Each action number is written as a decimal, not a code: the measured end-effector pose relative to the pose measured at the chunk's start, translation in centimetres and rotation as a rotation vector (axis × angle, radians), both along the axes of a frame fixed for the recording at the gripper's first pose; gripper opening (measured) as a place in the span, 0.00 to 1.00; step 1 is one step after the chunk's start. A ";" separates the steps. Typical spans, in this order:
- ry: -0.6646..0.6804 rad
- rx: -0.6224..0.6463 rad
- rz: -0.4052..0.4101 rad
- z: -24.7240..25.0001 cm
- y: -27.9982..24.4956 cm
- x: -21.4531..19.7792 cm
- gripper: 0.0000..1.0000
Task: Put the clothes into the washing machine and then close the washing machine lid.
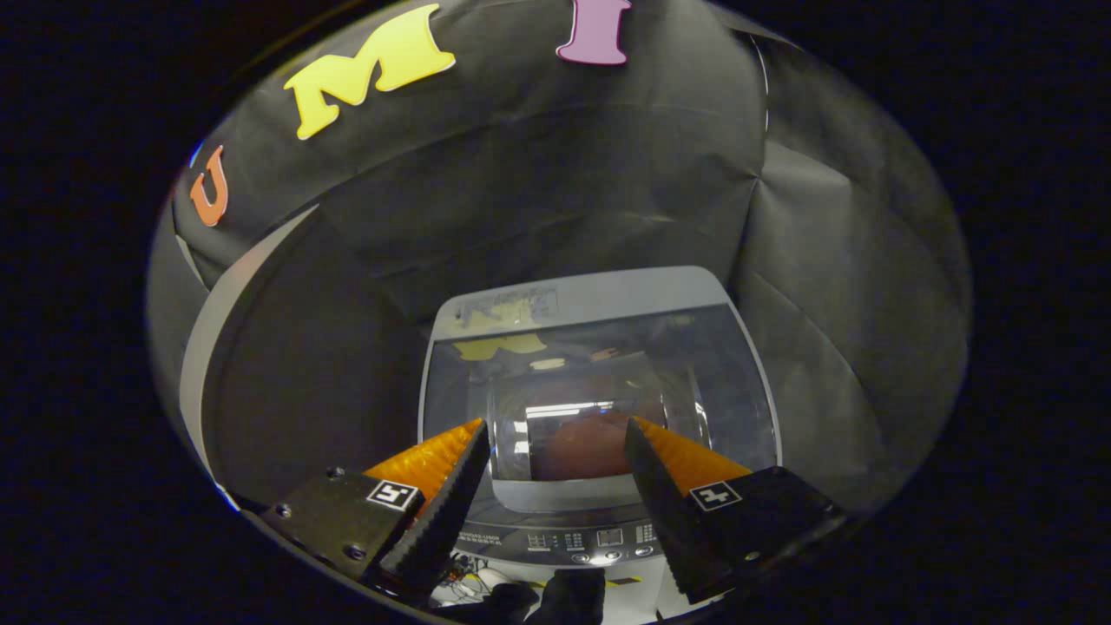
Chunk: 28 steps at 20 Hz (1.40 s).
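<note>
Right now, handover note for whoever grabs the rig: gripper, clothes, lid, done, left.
Gripper: fingers open, nothing between them, held above the washing machine, pointing at its top.
Lid: looks down flat over the tub, glass panel reflecting the booth.
Clothes: a reddish shape shows through the glass, just ahead of the fingers, apparently inside the drum.
Done: loading and lid closing look finished, though I cannot confirm the lid is fully seated.
Left: check the lid, then back away. Control panel lies between the finger bases.

Washing machine [599, 521], top-loader, grey, sits just ahead of my claw. Its glass lid [599, 373] lies shut and flat over the tub. Through the glass I see reddish-orange clothes [577, 447] inside the drum.
</note>
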<state>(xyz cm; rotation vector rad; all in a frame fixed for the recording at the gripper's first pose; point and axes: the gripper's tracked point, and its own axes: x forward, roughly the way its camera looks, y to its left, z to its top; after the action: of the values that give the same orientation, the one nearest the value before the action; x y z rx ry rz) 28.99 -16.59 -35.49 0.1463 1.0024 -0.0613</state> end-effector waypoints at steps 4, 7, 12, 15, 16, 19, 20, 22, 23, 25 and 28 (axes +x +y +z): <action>-0.021 -0.018 0.014 0.5 0.8 -1.0 0.98; -0.030 -0.013 -0.009 0.9 1.6 -2.0 0.98; -0.073 -0.012 -0.049 2.7 3.4 -5.2 0.98; -0.142 0.006 -0.101 5.3 5.3 -7.1 0.98; -0.170 0.014 -0.110 6.4 6.1 -7.9 0.98; -0.265 -0.002 -0.133 9.8 7.2 -10.9 0.98; -0.300 -0.014 -0.136 11.1 7.3 -12.0 0.98; -0.351 -0.061 -0.147 13.1 7.0 -14.5 0.98; -0.366 -0.079 -0.146 14.1 7.0 -15.5 0.98; -0.420 -0.100 -0.146 16.9 7.3 -16.9 0.98; -0.522 -0.096 -0.135 21.1 7.4 -18.7 0.98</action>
<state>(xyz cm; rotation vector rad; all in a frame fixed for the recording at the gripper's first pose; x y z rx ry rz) 10.34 -9.20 -14.41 0.1325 0.4663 -0.1849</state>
